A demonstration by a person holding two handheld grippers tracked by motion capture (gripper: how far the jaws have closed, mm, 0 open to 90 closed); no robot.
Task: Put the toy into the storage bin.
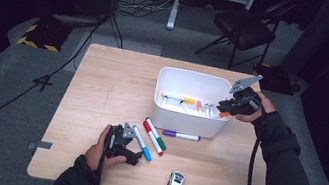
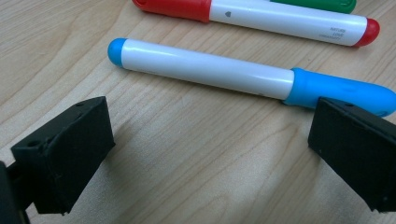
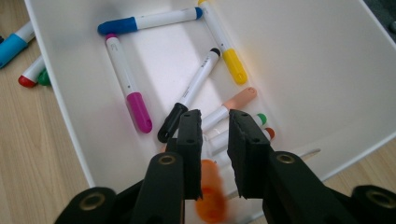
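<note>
Over the white bin (image 1: pixel 188 119), my right gripper (image 3: pixel 215 154) pinches a slick, light orange marker (image 3: pixel 211 196); at seven o'clock my left gripper (image 2: pixel 210 154) gapes toward the blue marker (image 2: pixel 205 70), best taken mid-barrel.

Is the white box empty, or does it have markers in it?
Not empty. The white box has several markers lying on its bottom, like a pink one, a yellow one and a black one.

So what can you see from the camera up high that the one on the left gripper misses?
High view alone: the white bin, a toy car, a purple marker and the right gripper over the bin.

Left gripper view alone: its own black jaws close up, standing wide apart on bare wood, and small print on the red marker.

Both: the blue marker, red marker and wooden table.
</note>
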